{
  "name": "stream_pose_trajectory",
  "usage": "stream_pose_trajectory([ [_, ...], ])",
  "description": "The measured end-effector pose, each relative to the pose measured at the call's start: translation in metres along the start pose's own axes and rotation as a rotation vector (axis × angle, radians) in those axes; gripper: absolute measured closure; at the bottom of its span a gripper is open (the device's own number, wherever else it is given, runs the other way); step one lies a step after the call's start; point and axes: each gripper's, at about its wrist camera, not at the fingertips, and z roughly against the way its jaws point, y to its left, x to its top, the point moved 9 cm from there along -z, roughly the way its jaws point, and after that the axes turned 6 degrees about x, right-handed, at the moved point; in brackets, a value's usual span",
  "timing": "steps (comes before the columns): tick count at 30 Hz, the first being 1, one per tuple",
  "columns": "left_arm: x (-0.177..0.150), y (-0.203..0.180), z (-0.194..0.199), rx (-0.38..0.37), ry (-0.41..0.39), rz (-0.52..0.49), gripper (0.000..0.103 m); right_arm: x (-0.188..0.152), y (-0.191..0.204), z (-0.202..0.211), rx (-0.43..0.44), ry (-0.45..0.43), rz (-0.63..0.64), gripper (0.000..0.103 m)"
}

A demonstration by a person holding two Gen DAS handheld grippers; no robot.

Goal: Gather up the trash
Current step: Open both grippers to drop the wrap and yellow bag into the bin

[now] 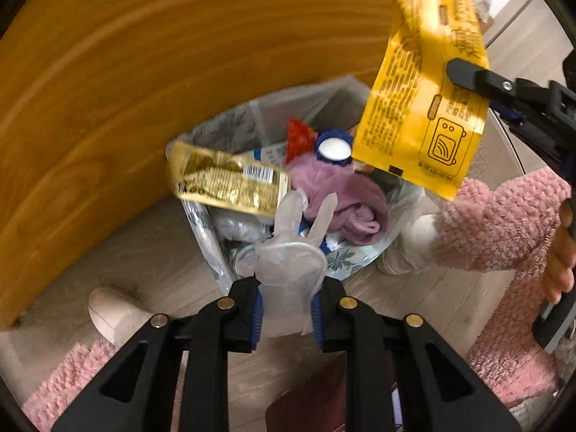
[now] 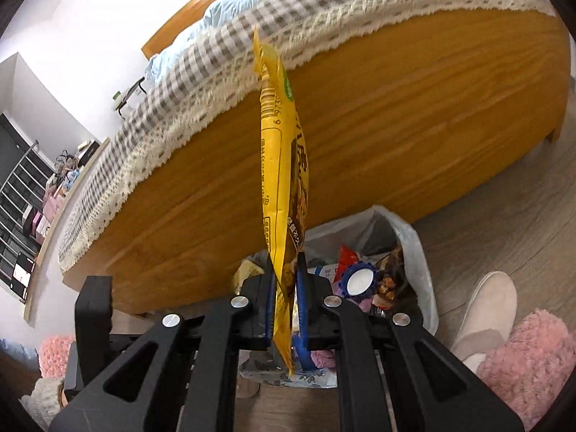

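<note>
My left gripper [image 1: 286,309] is shut on a translucent plastic glove [image 1: 291,270] and holds it above the lined trash bin [image 1: 212,248]. A gold wrapper [image 1: 230,183] hangs in mid-air over the bin's left rim, apart from the glove. The bin holds a purple cloth [image 1: 345,194], a red wrapper [image 1: 300,136] and a blue-rimmed white lid [image 1: 334,147]. My right gripper [image 2: 286,284] is shut on a yellow food pouch [image 2: 280,165], upright above the bin [image 2: 417,252]. The pouch also shows in the left wrist view [image 1: 421,100].
A wooden bed frame [image 1: 144,90] stands right behind the bin, with a checked cover [image 2: 223,82] on top. The person's beige slippers [image 1: 111,313] [image 2: 486,309] and pink fleece clothing [image 1: 504,223] flank the bin on the wood floor [image 2: 504,216].
</note>
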Motion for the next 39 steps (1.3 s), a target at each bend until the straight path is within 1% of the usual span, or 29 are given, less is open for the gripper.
stream_pose_trajectory([
  [2, 0.000, 0.000, -0.007, 0.002, 0.016, -0.003, 0.084, -0.003, -0.002, -0.005, 0.001, 0.017, -0.004, 0.093],
  [6, -0.002, -0.004, -0.019, -0.003, 0.053, -0.006, 0.084, -0.011, -0.006, -0.006, 0.019, 0.043, -0.054, 0.093],
  [10, -0.006, -0.004, -0.027, -0.015, 0.090, 0.009, 0.084, -0.022, -0.017, -0.010, 0.041, 0.067, -0.139, 0.093],
  [15, -0.011, 0.007, -0.037, -0.006, 0.130, 0.054, 0.084, -0.042, -0.036, -0.030, 0.046, 0.144, -0.272, 0.093],
  [17, -0.013, 0.010, -0.039, -0.019, 0.140, 0.070, 0.084, -0.048, -0.040, -0.036, 0.032, 0.169, -0.286, 0.093],
  [21, -0.013, 0.007, -0.039, -0.059, 0.145, 0.086, 0.082, -0.049, -0.045, -0.041, 0.022, 0.180, -0.320, 0.093],
  [23, -0.012, 0.008, -0.037, -0.068, 0.143, 0.092, 0.068, -0.049, -0.049, -0.044, 0.017, 0.183, -0.341, 0.093],
  [24, -0.011, 0.008, -0.036, -0.069, 0.139, 0.098, 0.063, -0.049, -0.052, -0.044, 0.016, 0.185, -0.352, 0.093],
  [26, -0.009, 0.010, -0.032, -0.064, 0.129, 0.104, 0.046, -0.050, -0.055, -0.047, 0.015, 0.193, -0.368, 0.093],
  [27, -0.008, 0.010, -0.031, -0.060, 0.124, 0.107, 0.042, -0.051, -0.056, -0.048, 0.012, 0.194, -0.372, 0.093],
  [29, -0.006, 0.015, -0.025, -0.043, 0.112, 0.119, 0.029, -0.052, -0.055, -0.051, 0.009, 0.202, -0.368, 0.093],
  [30, -0.005, 0.018, -0.023, -0.031, 0.108, 0.125, 0.026, -0.051, -0.055, -0.051, 0.008, 0.203, -0.367, 0.093],
  [32, -0.002, 0.025, -0.017, -0.004, 0.089, 0.144, 0.026, -0.052, -0.052, -0.054, 0.016, 0.214, -0.366, 0.093],
  [34, 0.003, 0.031, -0.005, 0.005, 0.046, 0.169, 0.026, -0.053, -0.049, -0.057, 0.023, 0.223, -0.365, 0.093],
  [37, 0.011, 0.041, 0.006, 0.039, -0.009, 0.196, 0.021, -0.056, -0.048, -0.061, 0.030, 0.236, -0.366, 0.092],
  [39, 0.014, 0.045, 0.012, 0.054, -0.031, 0.205, 0.019, -0.058, -0.045, -0.066, 0.013, 0.248, -0.366, 0.091],
])
